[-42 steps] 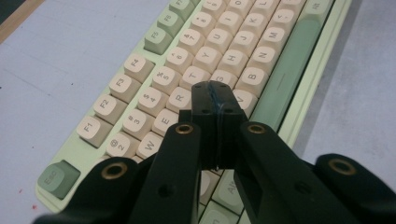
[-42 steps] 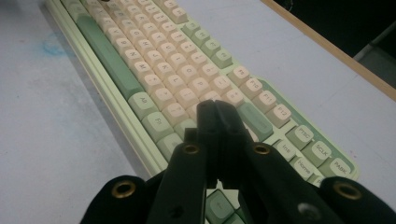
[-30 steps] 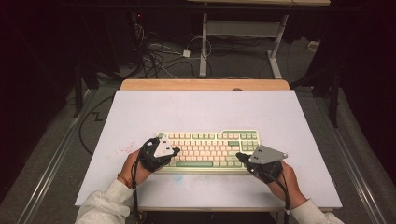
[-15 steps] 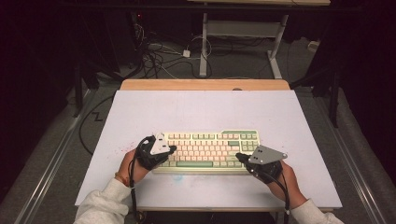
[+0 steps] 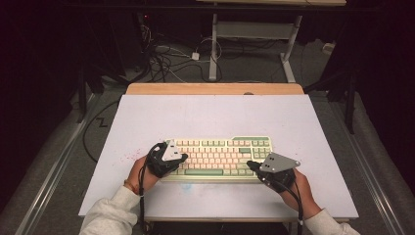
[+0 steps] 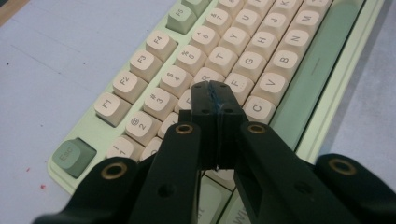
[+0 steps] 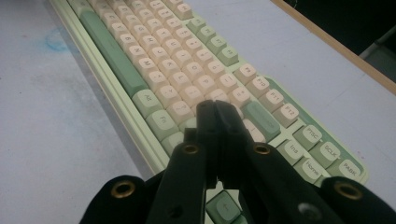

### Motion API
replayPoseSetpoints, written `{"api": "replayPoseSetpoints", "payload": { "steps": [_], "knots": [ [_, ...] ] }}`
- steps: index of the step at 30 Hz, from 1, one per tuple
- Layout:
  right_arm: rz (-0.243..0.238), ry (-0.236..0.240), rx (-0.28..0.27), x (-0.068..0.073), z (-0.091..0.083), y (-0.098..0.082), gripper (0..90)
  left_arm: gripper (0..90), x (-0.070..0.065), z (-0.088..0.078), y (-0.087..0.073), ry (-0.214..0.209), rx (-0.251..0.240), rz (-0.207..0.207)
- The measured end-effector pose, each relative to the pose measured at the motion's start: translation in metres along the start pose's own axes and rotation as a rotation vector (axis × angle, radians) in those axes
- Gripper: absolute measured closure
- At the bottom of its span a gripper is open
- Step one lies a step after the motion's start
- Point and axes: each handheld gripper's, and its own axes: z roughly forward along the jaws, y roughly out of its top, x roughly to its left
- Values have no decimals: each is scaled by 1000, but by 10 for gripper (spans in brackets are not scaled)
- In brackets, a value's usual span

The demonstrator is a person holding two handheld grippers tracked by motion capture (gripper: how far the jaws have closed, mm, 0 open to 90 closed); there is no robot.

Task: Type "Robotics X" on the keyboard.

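Observation:
A cream and green keyboard point(image 5: 220, 152) lies near the front of the white table point(image 5: 215, 115). My left gripper point(image 5: 185, 156) is shut with nothing between its jaws, and its tip is over the keyboard's left letter keys. In the left gripper view, the joined jaw tips point(image 6: 215, 88) sit by the keys point(image 6: 233, 83) around D and F; I cannot tell if they touch. My right gripper point(image 5: 249, 165) is also shut and empty, over the keyboard's right end. In the right gripper view, its tip point(image 7: 212, 106) is just left of the long green key point(image 7: 261, 119) of the keyboard point(image 7: 154, 56).
A wooden strip point(image 5: 215, 88) runs along the table's far edge. Cables point(image 5: 166, 58) and desk legs point(image 5: 214, 49) are on the floor beyond. A faint blue smudge point(image 7: 53, 43) marks the table in front of the keyboard, and red specks point(image 5: 128, 157) lie to its left.
The left gripper has wobbled slightly over the keyboard's left end and ends about where it began. The right gripper has kept still.

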Motion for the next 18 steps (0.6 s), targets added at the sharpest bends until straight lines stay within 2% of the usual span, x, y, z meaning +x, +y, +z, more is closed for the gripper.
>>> {"api": "replayPoseSetpoints", "payload": {
  "steps": [18],
  "knots": [
    [-5,0,3,0,0,0,900,877,1,6,-2,8,20,-8]
  ]
}}
